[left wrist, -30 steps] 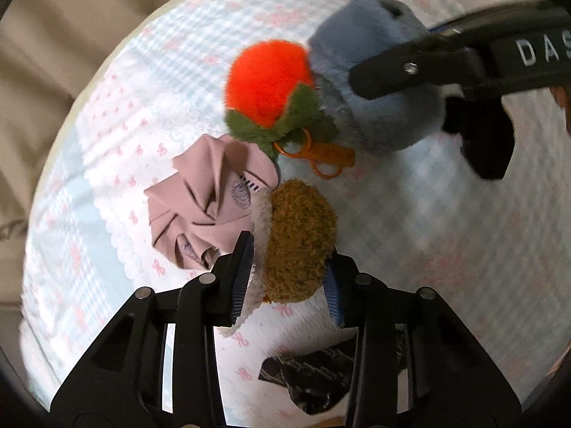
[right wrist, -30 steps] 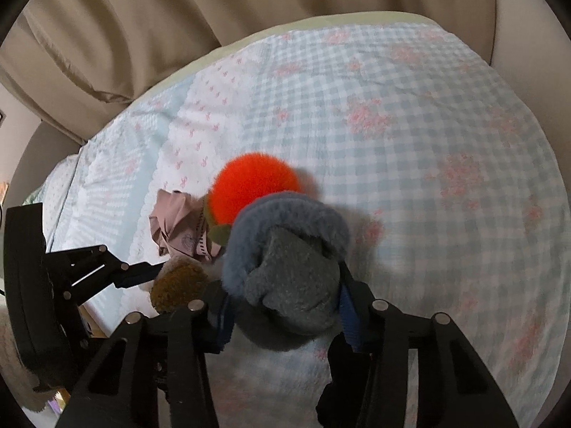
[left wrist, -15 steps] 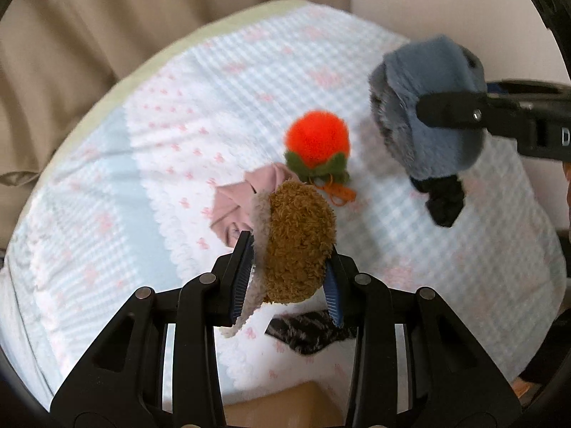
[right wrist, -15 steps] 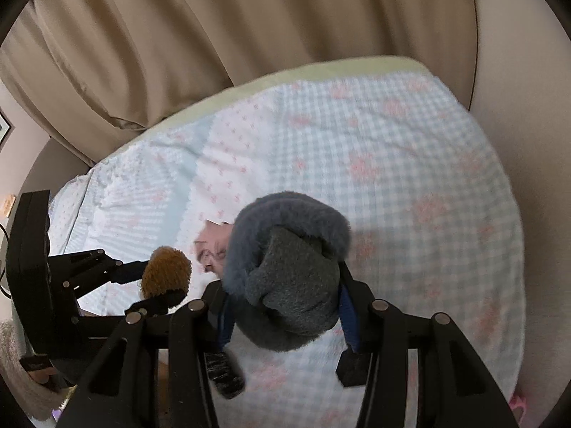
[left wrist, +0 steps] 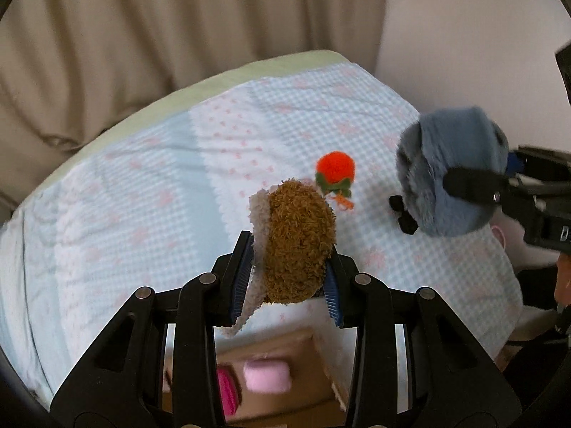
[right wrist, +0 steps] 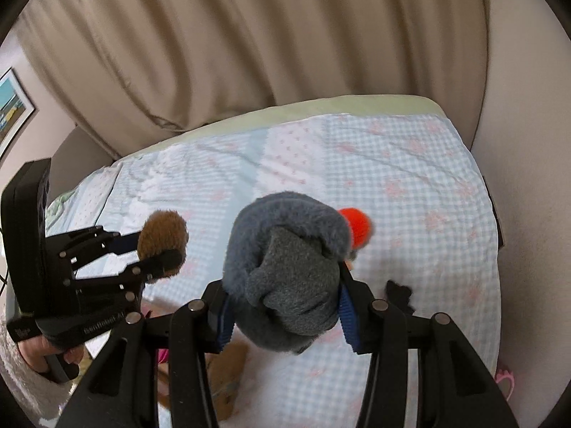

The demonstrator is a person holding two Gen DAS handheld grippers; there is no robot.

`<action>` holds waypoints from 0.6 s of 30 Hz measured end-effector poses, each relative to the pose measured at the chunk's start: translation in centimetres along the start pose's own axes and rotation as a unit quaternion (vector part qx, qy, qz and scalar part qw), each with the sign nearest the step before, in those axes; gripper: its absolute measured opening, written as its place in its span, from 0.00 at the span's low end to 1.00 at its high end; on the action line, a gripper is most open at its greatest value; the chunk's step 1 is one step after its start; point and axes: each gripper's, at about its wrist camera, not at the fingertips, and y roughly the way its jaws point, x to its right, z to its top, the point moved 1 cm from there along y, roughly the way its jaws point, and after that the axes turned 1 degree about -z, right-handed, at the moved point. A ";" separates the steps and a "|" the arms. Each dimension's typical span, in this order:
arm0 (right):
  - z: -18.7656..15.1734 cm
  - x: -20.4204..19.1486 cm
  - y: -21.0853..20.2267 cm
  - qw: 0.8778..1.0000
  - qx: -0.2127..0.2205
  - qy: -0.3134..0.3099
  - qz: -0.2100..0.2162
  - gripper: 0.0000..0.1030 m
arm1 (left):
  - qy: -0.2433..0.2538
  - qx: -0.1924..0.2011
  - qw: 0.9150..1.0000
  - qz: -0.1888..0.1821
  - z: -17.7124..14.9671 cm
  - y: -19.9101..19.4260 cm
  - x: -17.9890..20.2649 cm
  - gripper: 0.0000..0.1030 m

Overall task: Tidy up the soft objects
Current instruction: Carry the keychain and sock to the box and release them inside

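Left hand-held gripper (left wrist: 289, 278), left-wrist view, clamps a brown fuzzy toy (left wrist: 299, 242) above the bed (left wrist: 142, 192); right hand-held gripper (right wrist: 285, 306), right-wrist view, clamps a blue-grey plush slipper (right wrist: 289, 267) over the same bed.

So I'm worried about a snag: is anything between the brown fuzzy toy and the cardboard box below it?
Nothing visible. The brown fuzzy toy hangs in the left gripper above the cardboard box, with open air between.
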 end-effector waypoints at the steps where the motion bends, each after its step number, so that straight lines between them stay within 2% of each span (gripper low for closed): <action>1: -0.2 -0.8 -0.4 1.000 -0.003 -0.002 0.001 0.43 | -0.006 0.001 1.000 0.002 -0.5 -0.8 -0.7 0.32; 5: -1.9 -5.1 -2.0 1.000 -0.013 -0.012 0.009 0.43 | -0.033 0.002 0.999 0.009 -3.3 -4.0 -3.6 0.32; 9: -4.3 -9.5 -2.2 0.999 -0.032 -0.010 0.020 0.43 | -0.058 -0.005 0.998 0.012 -7.6 -6.3 -7.0 0.32; 18: -10.3 -18.6 0.2 0.997 -0.078 0.015 0.015 0.43 | -0.116 -0.050 0.992 -0.004 -17.1 -7.2 -14.5 0.32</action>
